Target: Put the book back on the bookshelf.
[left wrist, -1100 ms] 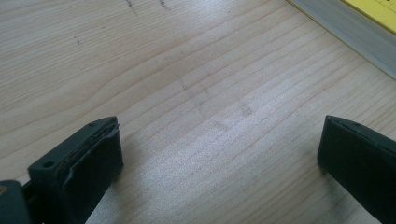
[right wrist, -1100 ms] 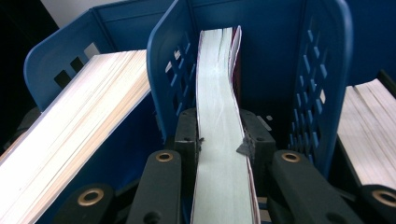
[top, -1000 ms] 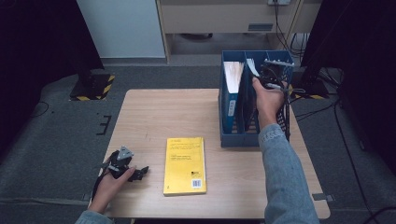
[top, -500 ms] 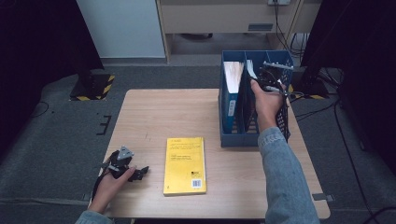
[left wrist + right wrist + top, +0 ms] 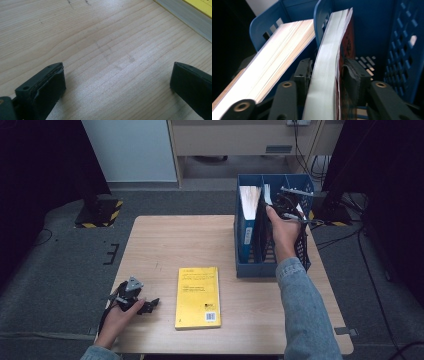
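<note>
A blue file rack (image 5: 248,268) stands at the table's right back. In the right gripper view a book with white pages and a red cover (image 5: 324,57) stands upright in a rack compartment (image 5: 372,30), between the jaws of my right gripper (image 5: 328,68). Those jaws have just been opening and the pads now sit slightly off the book. Another book (image 5: 284,45) leans in the compartment to the left of it. A yellow book (image 5: 198,296) lies flat at the table's front. My left gripper (image 5: 146,305) rests open on the wood (image 5: 110,50) to the left of the yellow book, nothing between its jaws.
The wooden table (image 5: 175,240) has bare surface left of the rack and behind the yellow book. The yellow book's edge (image 5: 185,12) shows at the top right of the left gripper view. Cables (image 5: 320,222) hang by the rack's right side. Dark floor surrounds the table.
The right hand stays at the rack and the left hand stays on the table. Nothing else has visibly shifted in the high view.
</note>
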